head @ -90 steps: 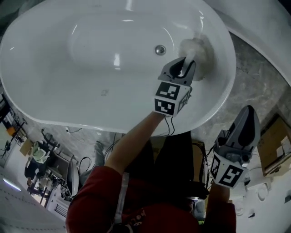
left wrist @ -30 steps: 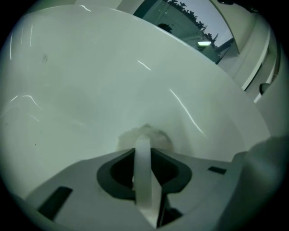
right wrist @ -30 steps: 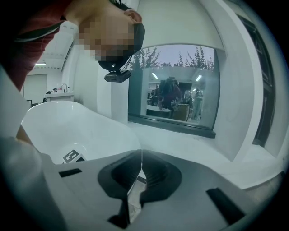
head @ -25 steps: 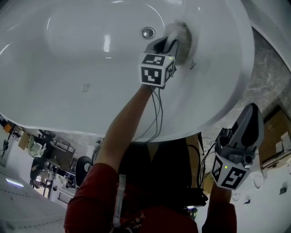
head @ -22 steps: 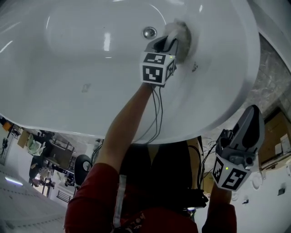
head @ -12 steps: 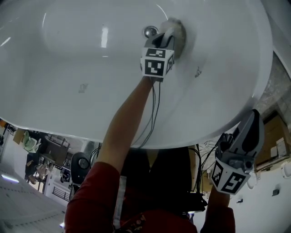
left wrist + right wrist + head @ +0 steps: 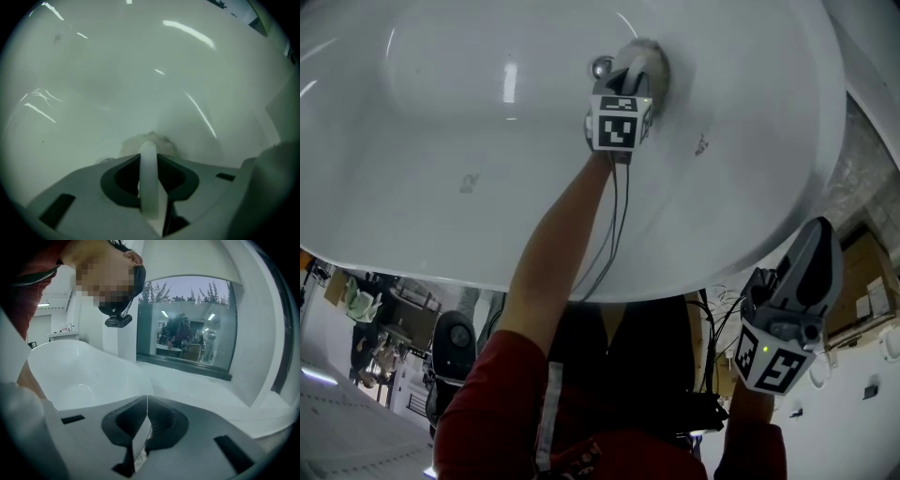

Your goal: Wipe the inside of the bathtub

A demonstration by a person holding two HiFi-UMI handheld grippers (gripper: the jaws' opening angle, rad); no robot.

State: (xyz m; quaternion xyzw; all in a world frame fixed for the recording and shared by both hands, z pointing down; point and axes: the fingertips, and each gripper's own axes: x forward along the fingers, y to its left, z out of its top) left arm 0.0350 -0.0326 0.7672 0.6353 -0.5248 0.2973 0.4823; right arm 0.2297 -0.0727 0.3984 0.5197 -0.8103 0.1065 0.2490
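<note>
The white oval bathtub (image 7: 441, 141) fills the top of the head view, its drain (image 7: 601, 67) near the middle. My left gripper (image 7: 630, 73) reaches deep into the tub and is shut on a pale fluffy cleaning cloth (image 7: 649, 64), which presses on the tub floor just right of the drain. In the left gripper view the cloth (image 7: 149, 140) bunches past the closed jaws of that gripper (image 7: 149, 152) against the tub's wet inner wall (image 7: 140, 70). My right gripper (image 7: 806, 272) hangs outside the tub at the lower right, shut and empty. From the right gripper view (image 7: 146, 401) the tub rim (image 7: 70, 362) lies left.
A marbled grey floor (image 7: 867, 178) runs along the tub's right side. A cardboard box (image 7: 862, 291) sits near the right gripper. Cables (image 7: 614, 225) trail along the left arm. A large window (image 7: 187, 329) shows in the right gripper view.
The left gripper has slid the cloth leftward across the tub floor, from the right-hand wall to just beside the drain. The right gripper stays outside the tub.
</note>
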